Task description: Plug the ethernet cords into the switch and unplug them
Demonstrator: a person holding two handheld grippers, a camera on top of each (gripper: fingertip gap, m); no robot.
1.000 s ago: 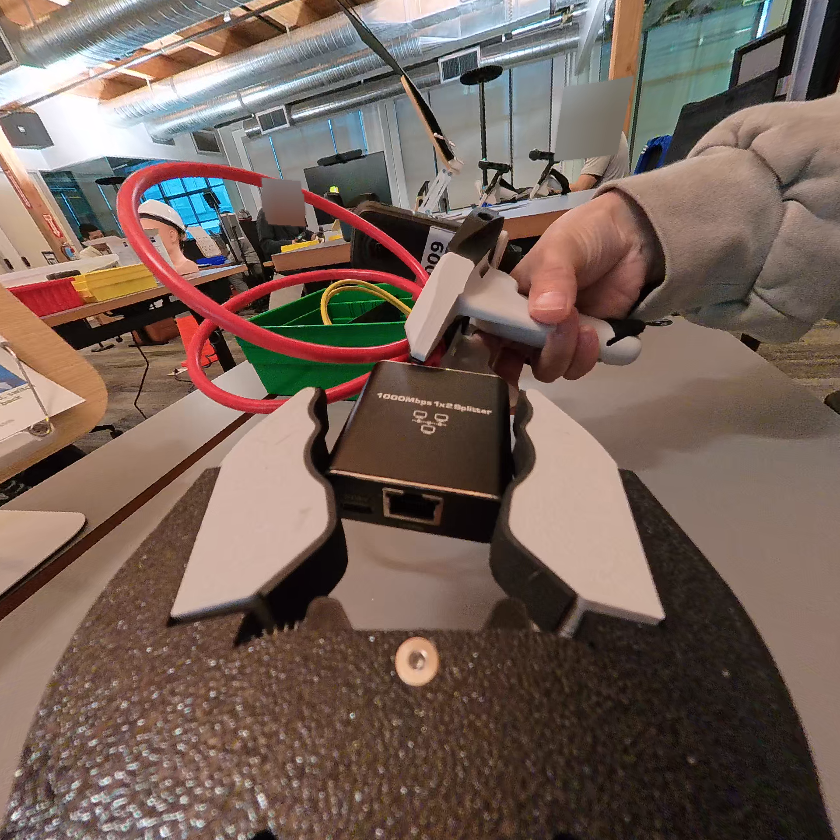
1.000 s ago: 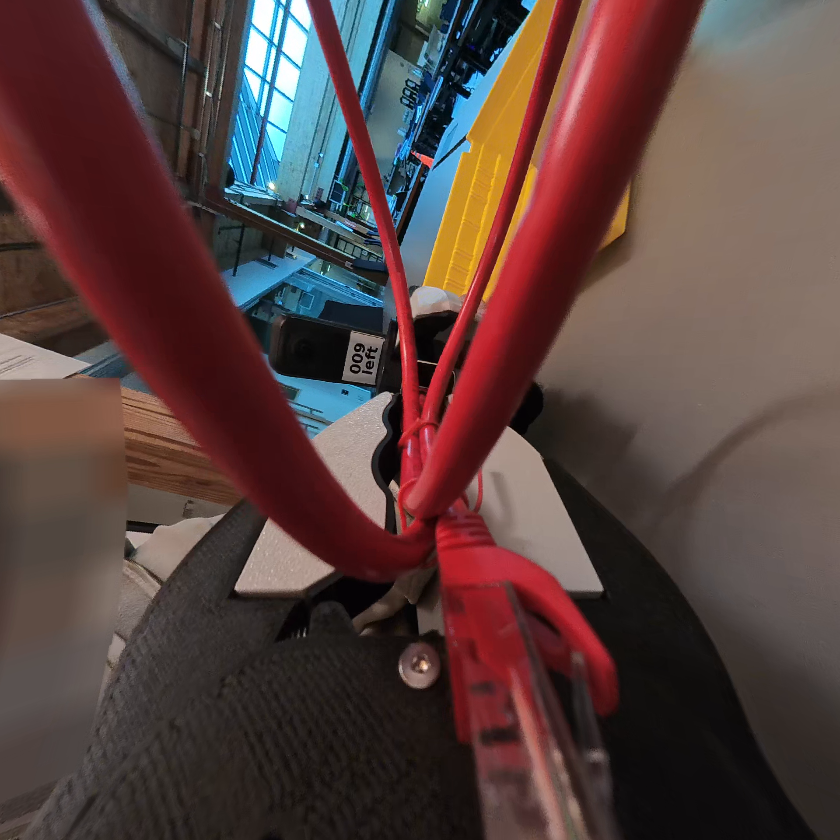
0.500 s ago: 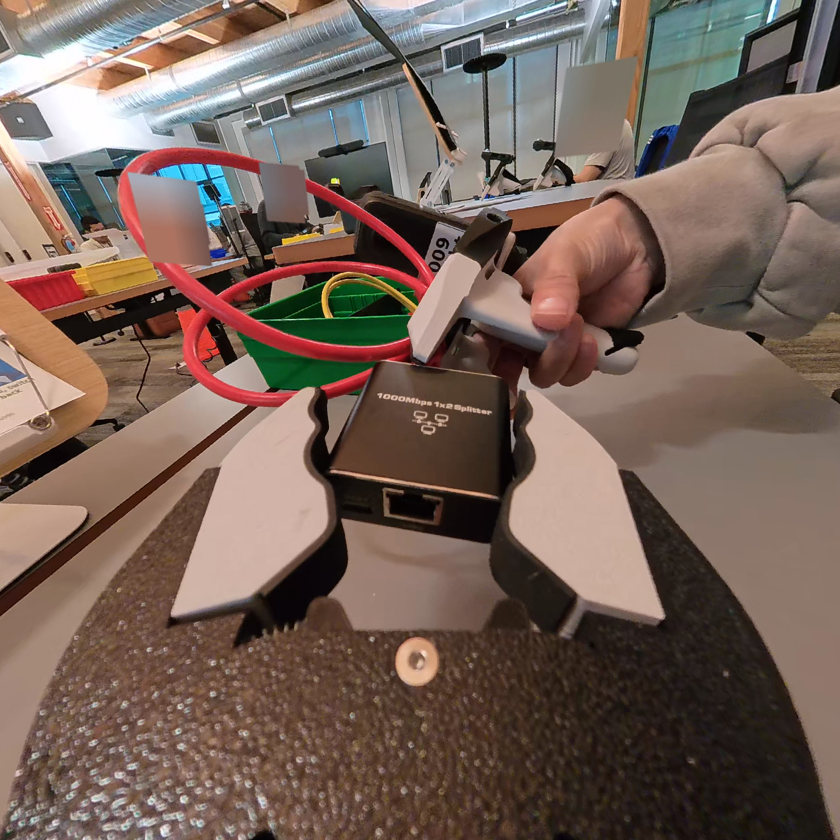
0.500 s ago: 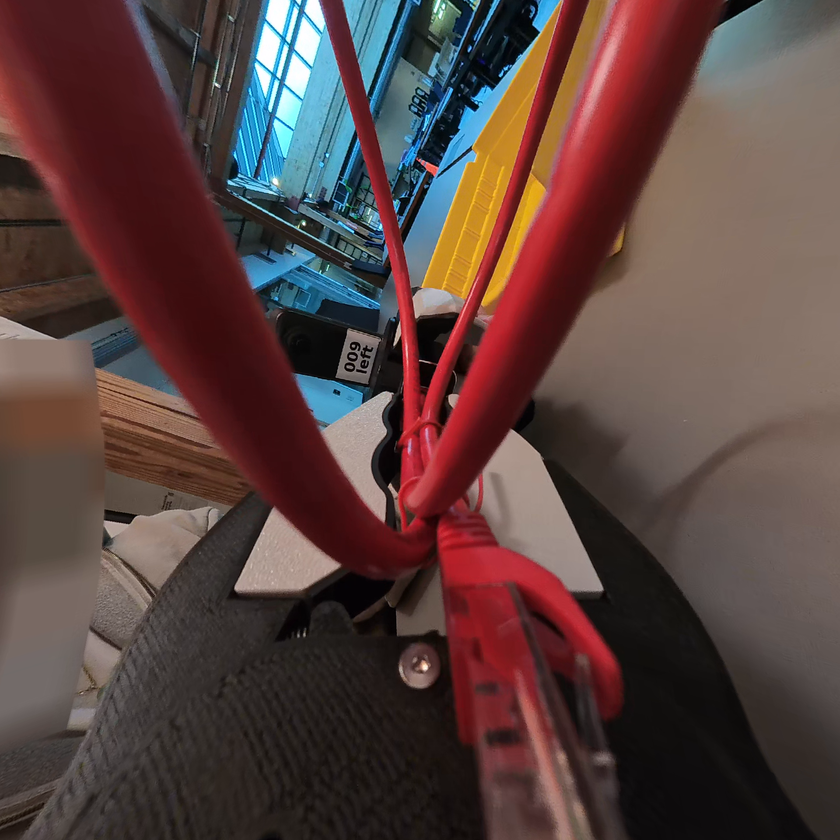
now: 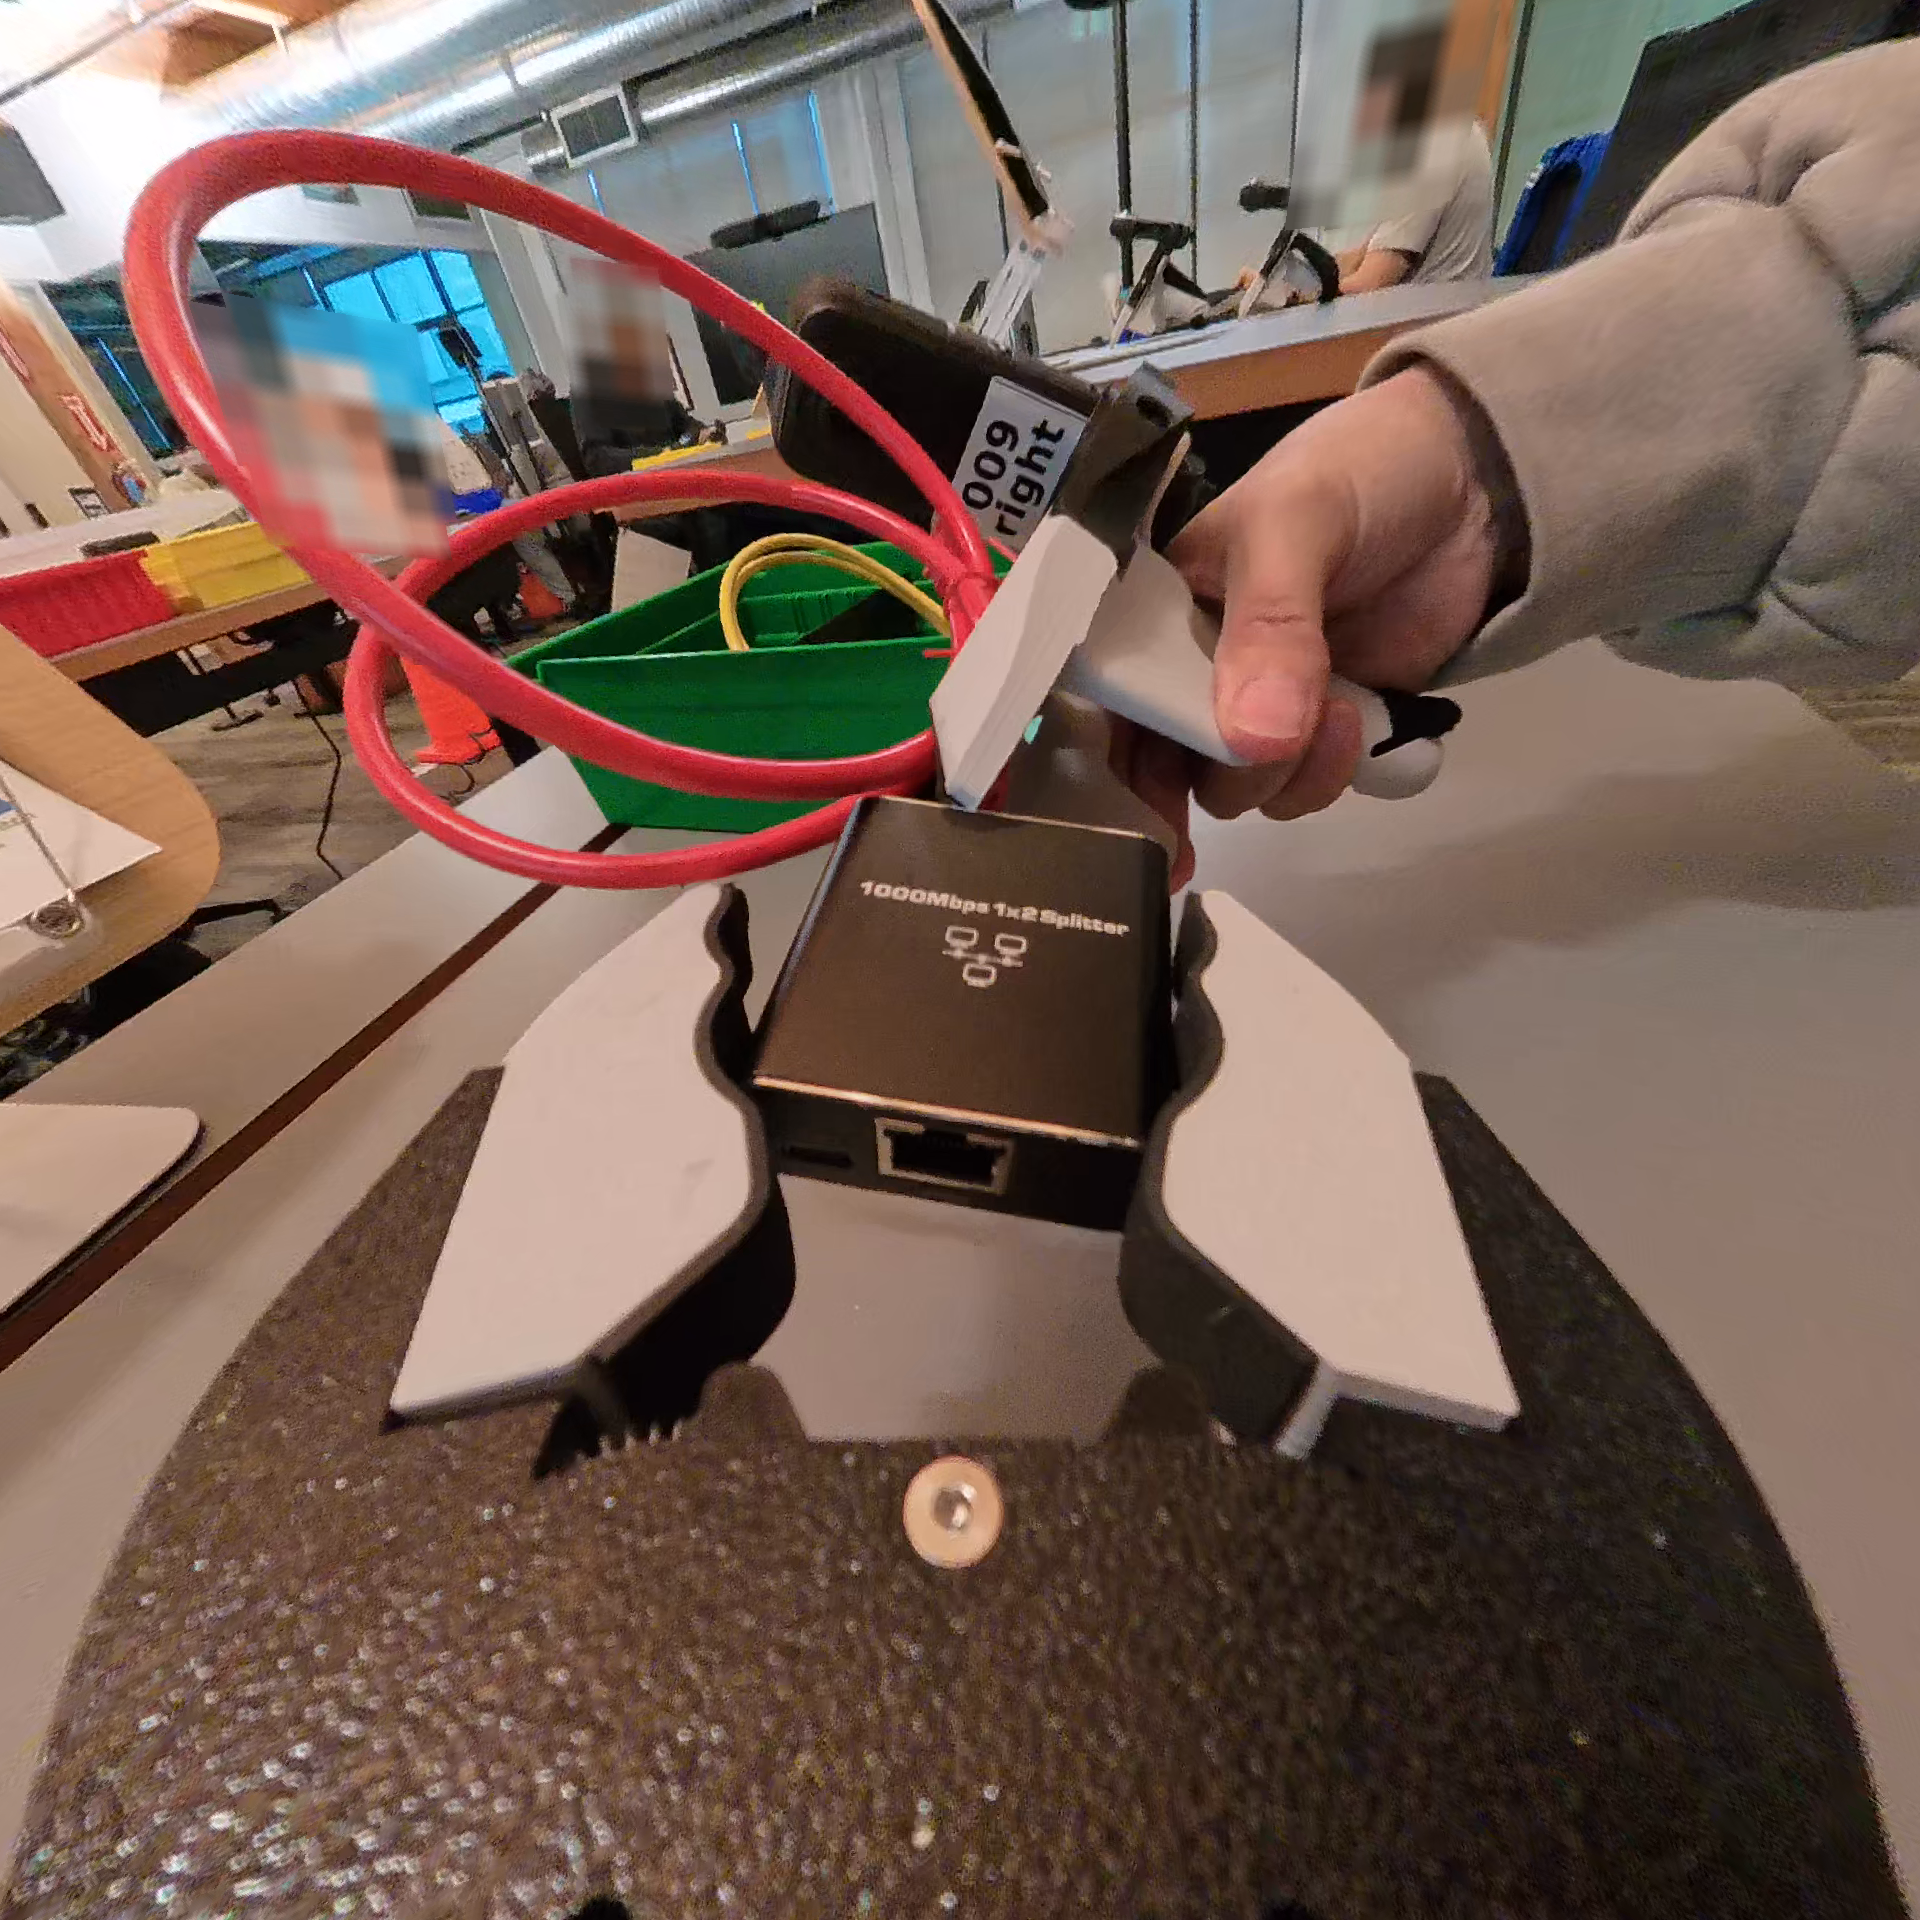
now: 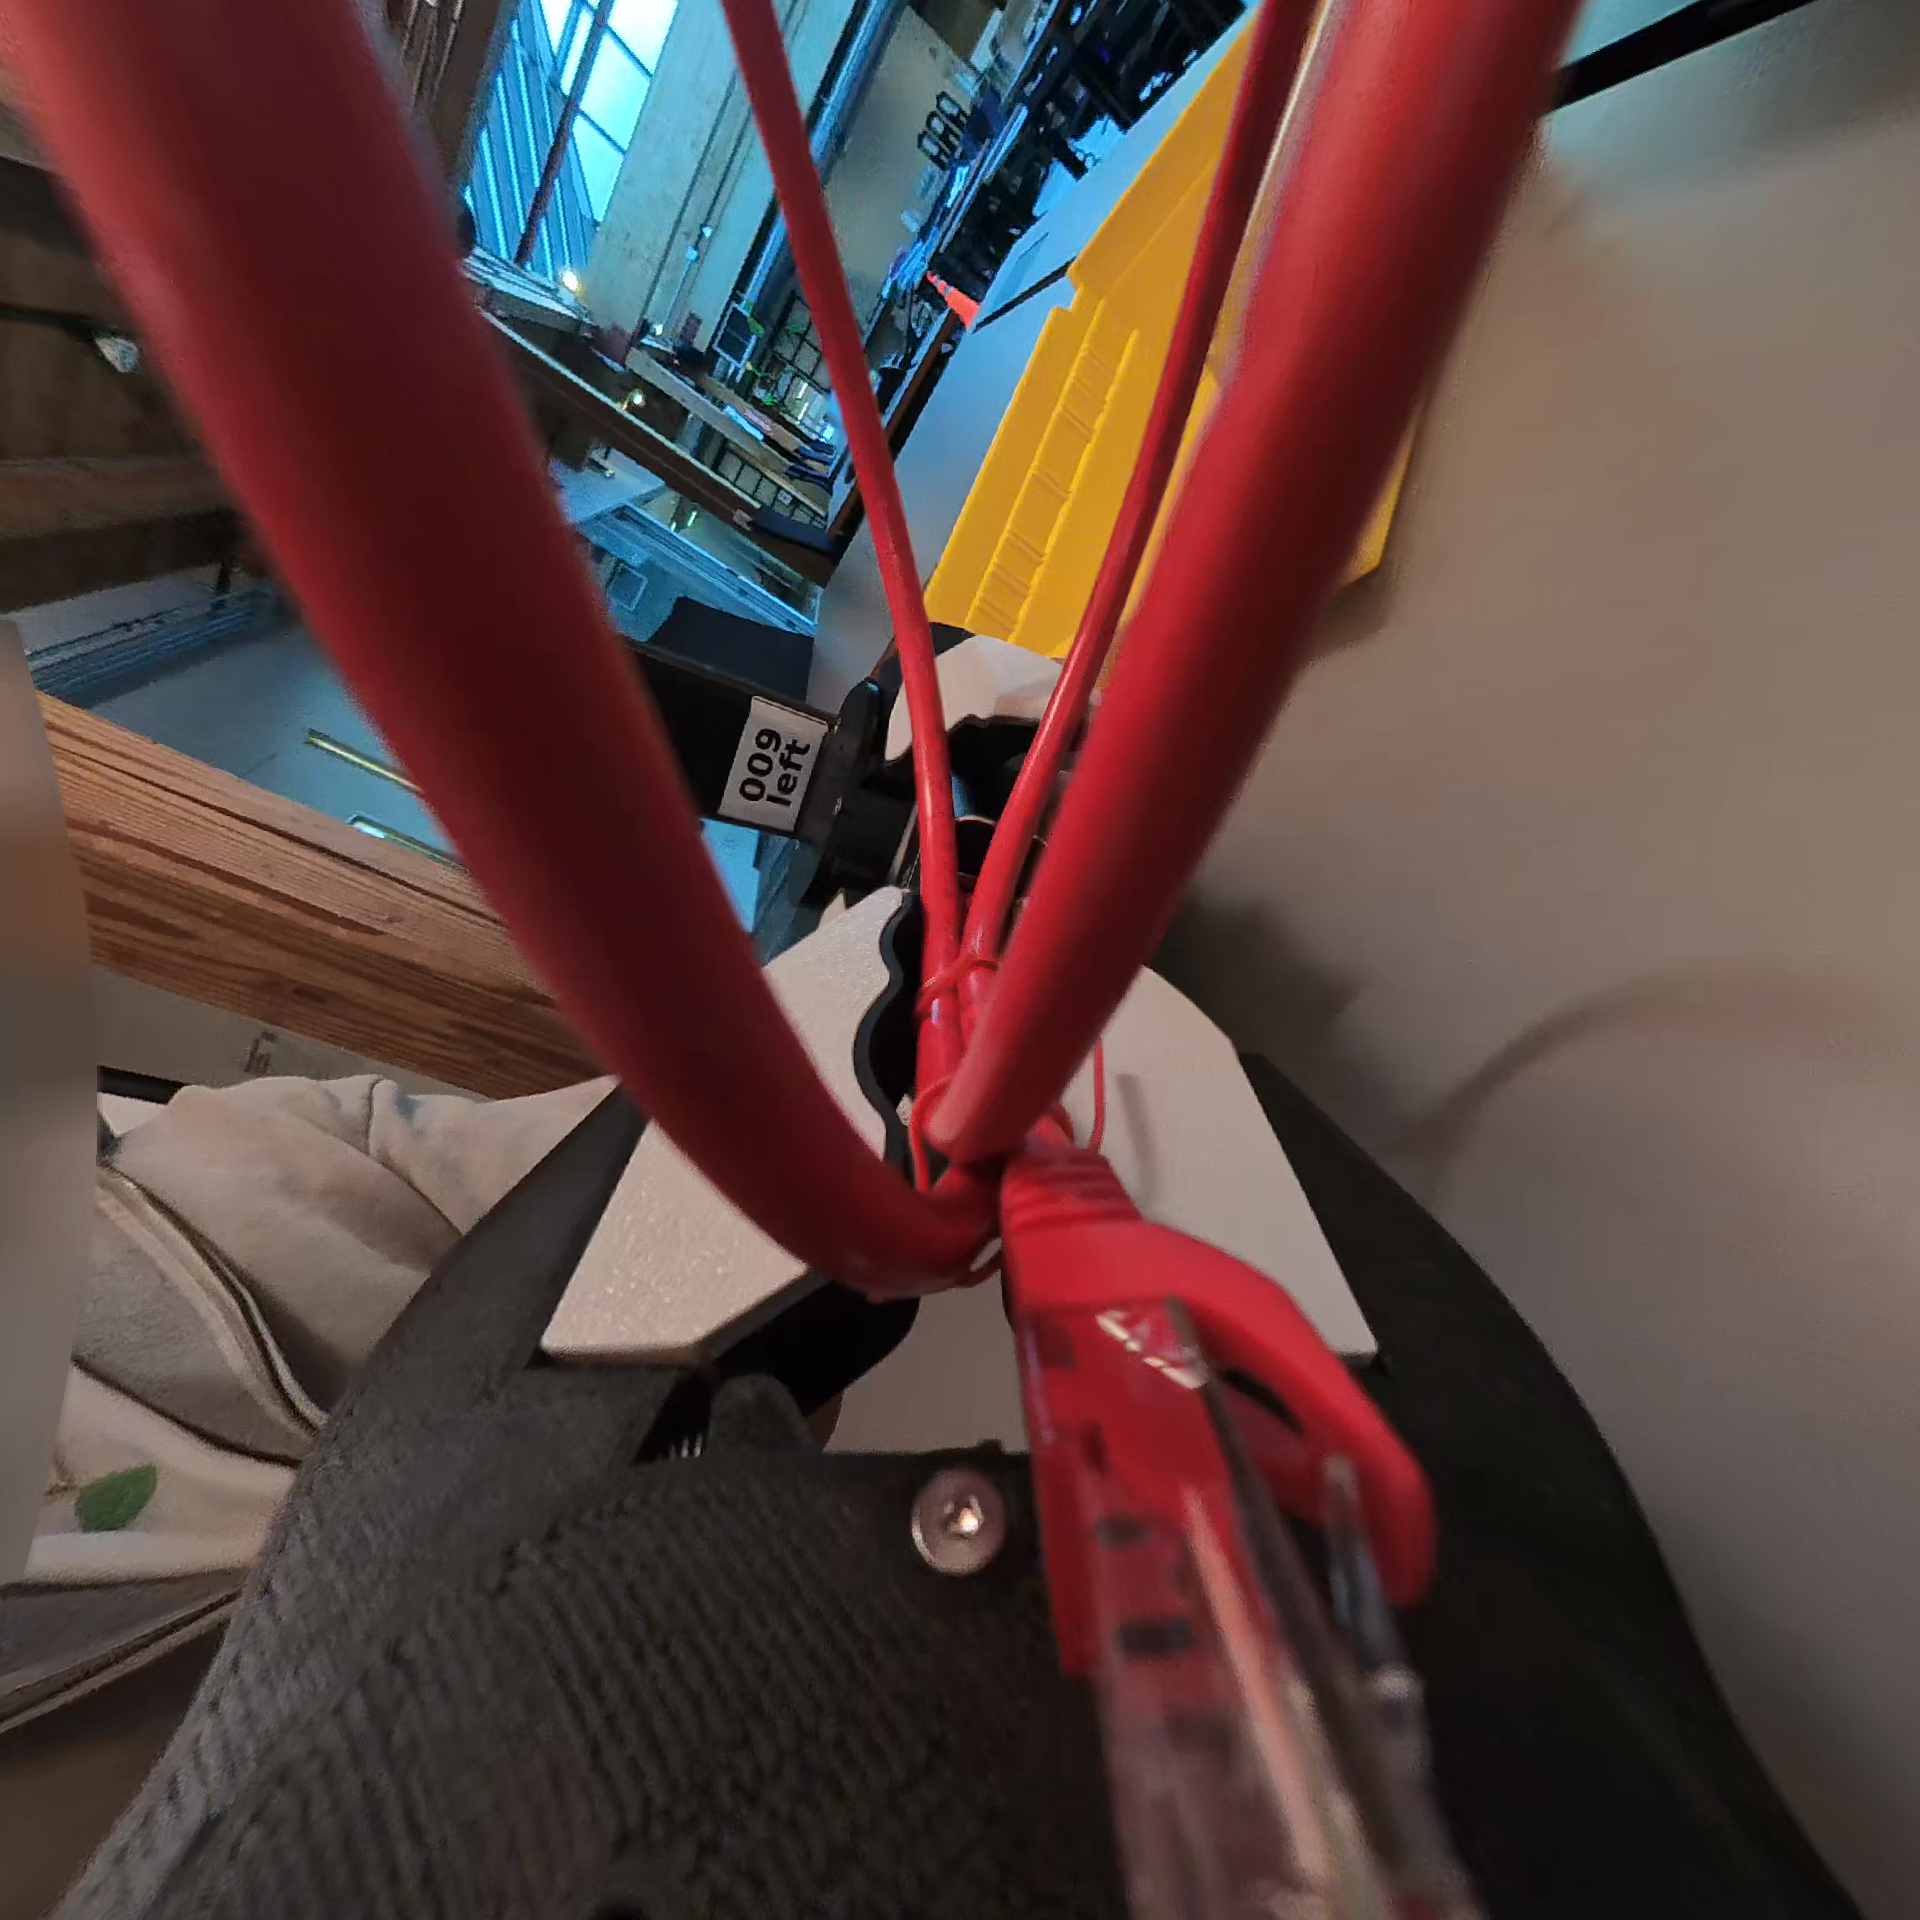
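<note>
We steady the small black metal switch box between the fingers of our left tool, which are closed against its two long sides. It sits raised off the grey surface, its single near port facing the camera and empty. This hold likely braces the box so a plug can be pushed in or pulled out at the far end.

Our right tool is closed on the coiled red ethernet cord, pinching the bundle where thin red ties bind its loops. One red plug with a clear tip hangs free toward the camera, connected to nothing. From the left wrist view, the right tool's white finger meets the box's far edge. Whether a plug is seated there, we cannot tell.

Behind stands a green plastic bin holding a yellow cable.
</note>
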